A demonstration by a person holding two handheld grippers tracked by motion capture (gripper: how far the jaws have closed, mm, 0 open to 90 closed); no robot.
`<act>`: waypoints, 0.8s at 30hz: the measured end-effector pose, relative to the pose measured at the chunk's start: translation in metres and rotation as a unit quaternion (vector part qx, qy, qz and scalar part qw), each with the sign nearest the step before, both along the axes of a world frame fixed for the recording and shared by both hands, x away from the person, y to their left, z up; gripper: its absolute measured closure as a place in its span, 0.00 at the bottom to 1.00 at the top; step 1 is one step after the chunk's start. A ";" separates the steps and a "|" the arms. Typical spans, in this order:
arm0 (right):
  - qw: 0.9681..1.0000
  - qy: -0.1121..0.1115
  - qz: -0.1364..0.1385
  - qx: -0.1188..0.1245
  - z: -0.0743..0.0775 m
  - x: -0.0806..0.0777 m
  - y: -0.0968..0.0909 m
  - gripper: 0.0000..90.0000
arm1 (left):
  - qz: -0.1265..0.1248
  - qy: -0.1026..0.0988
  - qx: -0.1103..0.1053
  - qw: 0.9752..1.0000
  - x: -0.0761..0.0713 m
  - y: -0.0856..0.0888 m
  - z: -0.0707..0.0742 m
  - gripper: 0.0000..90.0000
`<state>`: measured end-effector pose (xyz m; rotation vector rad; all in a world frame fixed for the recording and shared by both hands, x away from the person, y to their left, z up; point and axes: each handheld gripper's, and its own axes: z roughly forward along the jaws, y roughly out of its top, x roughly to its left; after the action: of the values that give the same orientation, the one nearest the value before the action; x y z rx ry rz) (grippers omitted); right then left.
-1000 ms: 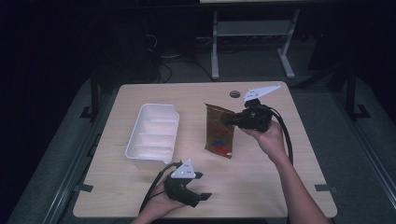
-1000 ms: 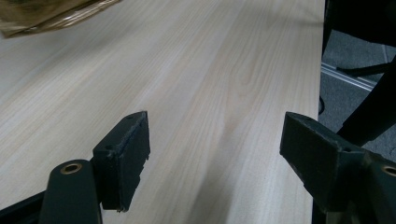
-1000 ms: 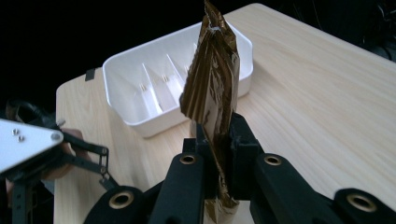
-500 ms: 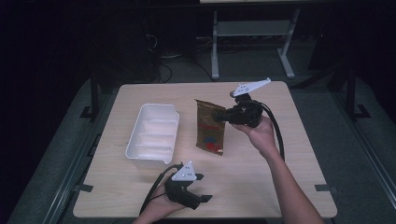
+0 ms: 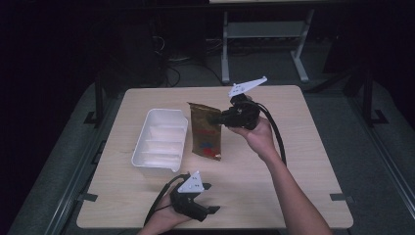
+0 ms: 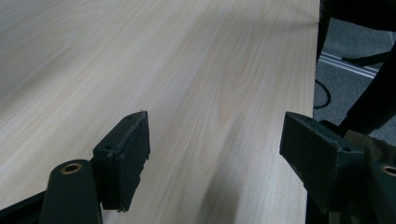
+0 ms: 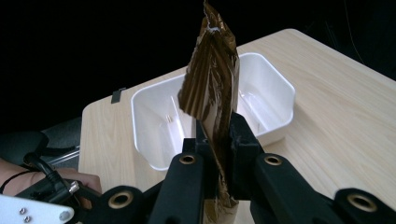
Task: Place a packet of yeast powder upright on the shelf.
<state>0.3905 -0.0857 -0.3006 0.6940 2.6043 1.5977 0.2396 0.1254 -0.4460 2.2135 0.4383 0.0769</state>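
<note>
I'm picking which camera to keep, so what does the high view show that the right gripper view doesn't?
High view alone: the right gripper's grey plate, the right forearm, the floor and a metal frame beyond the table. Right gripper view alone: its jaws pinching the brown pouch edge-on. Both: the pouch, white tray, tabletop, and left gripper.

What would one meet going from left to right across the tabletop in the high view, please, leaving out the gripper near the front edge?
White divided tray → brown snack pouch → right gripper, its jaws shut on the pouch's edge → the hand holding that gripper.
</note>
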 end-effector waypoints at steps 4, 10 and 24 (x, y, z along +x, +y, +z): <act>1.000 -0.003 0.010 0.005 0.004 0.000 0.008 0.95 | -0.002 0.000 0.001 1.000 -0.001 0.002 0.000 0.27; 1.000 -0.007 0.024 0.012 0.012 0.000 0.021 0.95 | 0.005 0.001 -0.002 1.000 0.000 0.006 0.000 0.27; 0.998 -0.017 0.053 0.022 0.027 0.004 0.055 0.95 | 0.004 -0.008 0.008 1.000 -0.005 0.011 0.001 0.26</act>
<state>0.3944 -0.0303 -0.2741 0.5333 2.6306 1.6841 0.2350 0.1365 -0.4446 2.2253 0.4402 0.1022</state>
